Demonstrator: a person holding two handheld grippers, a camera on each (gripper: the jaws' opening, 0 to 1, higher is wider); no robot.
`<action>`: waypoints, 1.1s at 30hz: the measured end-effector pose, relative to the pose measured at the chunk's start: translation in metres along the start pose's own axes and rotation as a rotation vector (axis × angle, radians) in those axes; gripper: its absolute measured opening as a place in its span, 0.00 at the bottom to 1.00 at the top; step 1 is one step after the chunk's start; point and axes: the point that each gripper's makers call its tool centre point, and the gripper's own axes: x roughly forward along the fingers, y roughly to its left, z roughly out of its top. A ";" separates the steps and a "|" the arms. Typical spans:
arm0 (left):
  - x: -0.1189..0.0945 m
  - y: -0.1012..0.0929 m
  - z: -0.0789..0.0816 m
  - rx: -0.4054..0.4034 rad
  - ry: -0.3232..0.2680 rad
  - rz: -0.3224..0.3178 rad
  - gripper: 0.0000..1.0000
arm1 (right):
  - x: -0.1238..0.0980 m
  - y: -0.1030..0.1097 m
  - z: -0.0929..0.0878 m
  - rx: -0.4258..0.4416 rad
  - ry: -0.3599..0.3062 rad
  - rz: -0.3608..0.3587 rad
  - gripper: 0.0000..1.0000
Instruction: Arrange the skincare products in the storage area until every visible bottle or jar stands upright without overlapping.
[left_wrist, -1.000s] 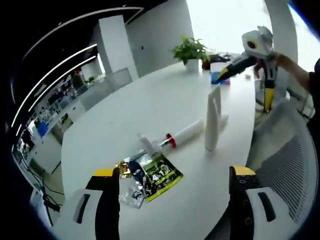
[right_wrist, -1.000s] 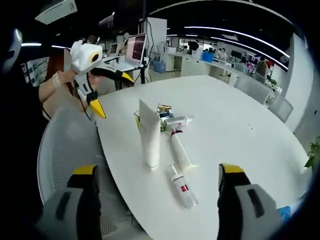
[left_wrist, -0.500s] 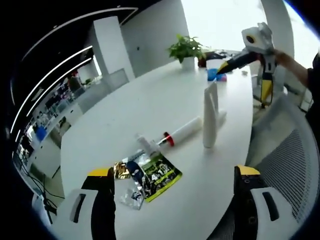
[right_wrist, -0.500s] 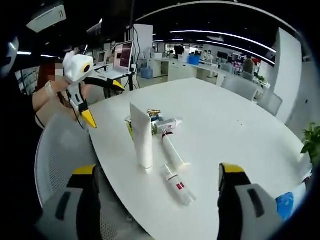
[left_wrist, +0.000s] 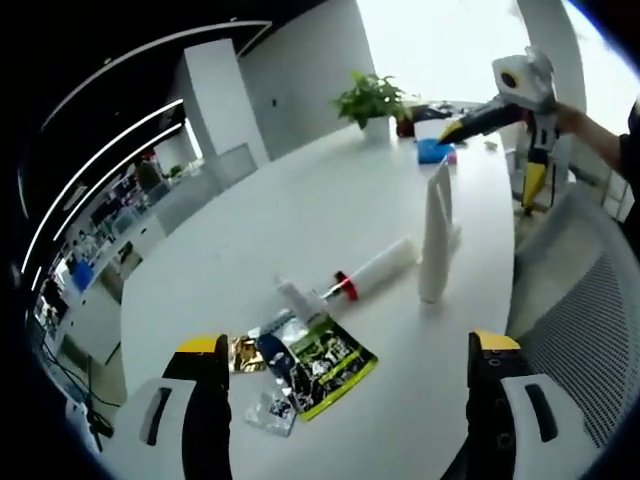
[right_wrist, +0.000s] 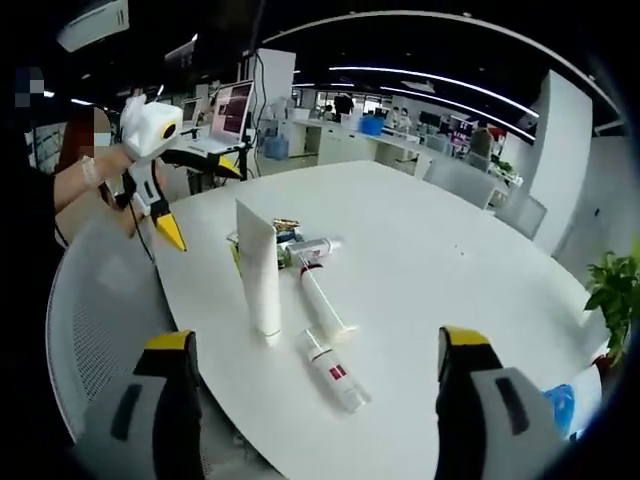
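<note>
White tube (right_wrist: 258, 270) stands upright on tabletop (right_wrist: 440, 260), two bottles (right_wrist: 335, 371) lie flat beside it; both tongs (left_wrist: 345, 400) (right_wrist: 310, 400) wide, empty.

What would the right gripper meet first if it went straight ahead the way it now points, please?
Probably the small bottle with the red label lying on the white table, between the right gripper's open jaws; depth is hard to judge, so it might pass above it.

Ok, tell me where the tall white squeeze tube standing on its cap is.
The tall white squeeze tube stands near the white table's edge in the right gripper view, left of the lying red-collared white tube.
</note>
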 end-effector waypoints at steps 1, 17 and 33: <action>0.002 0.000 -0.001 -0.008 0.008 -0.007 0.97 | 0.001 -0.001 -0.001 0.010 0.001 -0.007 1.00; 0.060 0.025 0.018 0.208 0.053 -0.079 0.74 | 0.003 0.001 -0.007 0.023 -0.016 -0.008 1.00; 0.113 0.013 0.033 0.384 0.081 -0.229 0.59 | 0.002 -0.004 -0.021 0.045 0.010 -0.028 1.00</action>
